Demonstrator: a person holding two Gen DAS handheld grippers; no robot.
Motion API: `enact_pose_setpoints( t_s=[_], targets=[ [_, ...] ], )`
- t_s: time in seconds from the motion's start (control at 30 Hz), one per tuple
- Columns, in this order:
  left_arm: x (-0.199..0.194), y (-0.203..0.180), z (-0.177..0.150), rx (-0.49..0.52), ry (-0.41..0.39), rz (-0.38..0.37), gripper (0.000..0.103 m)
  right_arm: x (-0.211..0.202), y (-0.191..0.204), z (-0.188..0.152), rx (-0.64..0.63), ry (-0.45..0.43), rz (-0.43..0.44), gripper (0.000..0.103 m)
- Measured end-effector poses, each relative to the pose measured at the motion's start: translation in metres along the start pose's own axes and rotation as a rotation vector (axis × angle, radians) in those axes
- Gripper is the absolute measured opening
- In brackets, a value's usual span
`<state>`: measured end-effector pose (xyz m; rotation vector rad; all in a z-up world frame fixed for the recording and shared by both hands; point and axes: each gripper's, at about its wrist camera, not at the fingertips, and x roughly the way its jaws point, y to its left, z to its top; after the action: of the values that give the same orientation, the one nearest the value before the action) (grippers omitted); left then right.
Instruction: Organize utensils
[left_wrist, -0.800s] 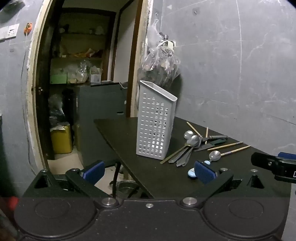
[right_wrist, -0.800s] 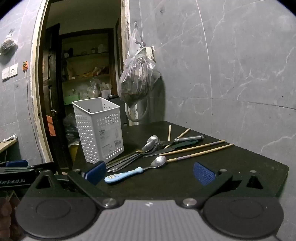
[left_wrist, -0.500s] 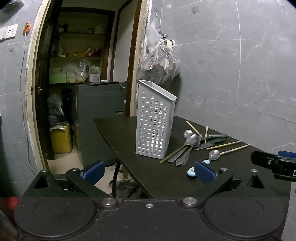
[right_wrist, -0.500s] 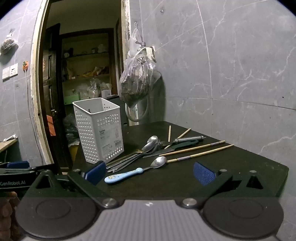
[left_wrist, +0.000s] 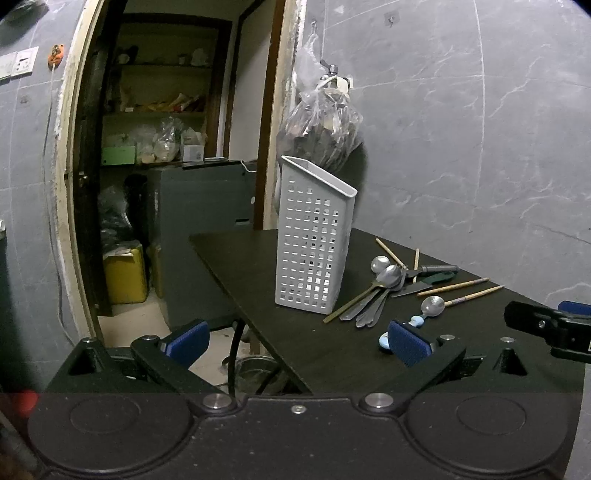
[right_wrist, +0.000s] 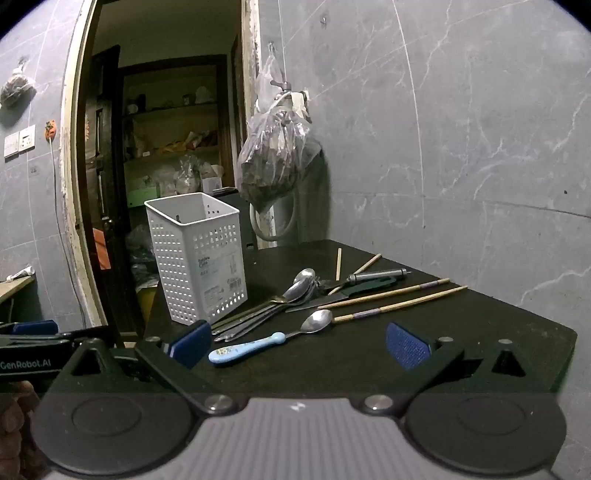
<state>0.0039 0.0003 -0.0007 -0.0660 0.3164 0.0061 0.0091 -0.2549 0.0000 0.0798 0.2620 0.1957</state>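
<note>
nearest: left gripper (left_wrist: 297, 341) with blue pads spread wide, holding nothing, hovering at the near-left edge of the dark rectangular table (left_wrist: 332, 354). right gripper (right_wrist: 299, 341) equally wide, empty, over the table's near edge.

just beyond, lying flat: steel spoon with pale blue floral handle (right_wrist: 258, 341). behind it, a bundle of plain steel spoons and forks (right_wrist: 273, 306), 2 long wooden chopsticks (right_wrist: 391, 301), a green-handled knife (right_wrist: 354, 290), 2 shorter chopsticks (right_wrist: 354, 264) farther back.

left of the bundle, upright and empty: white perforated plastic utensil basket (right_wrist: 199, 254).

farthest: clear plastic bag (right_wrist: 277, 158) hanging on grey marbled wall.
</note>
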Motion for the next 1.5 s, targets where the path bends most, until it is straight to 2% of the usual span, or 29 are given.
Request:
enact_pose_setpoints(
  t_s=[1.5],
  targets=[
    [0.0079, -0.0018, -0.0069, 0.007, 0.035, -0.003, 0.102, 0.0033, -0.0015, -0.0069, 0.011, 0.017, -0.006, 0.103]
  ],
)
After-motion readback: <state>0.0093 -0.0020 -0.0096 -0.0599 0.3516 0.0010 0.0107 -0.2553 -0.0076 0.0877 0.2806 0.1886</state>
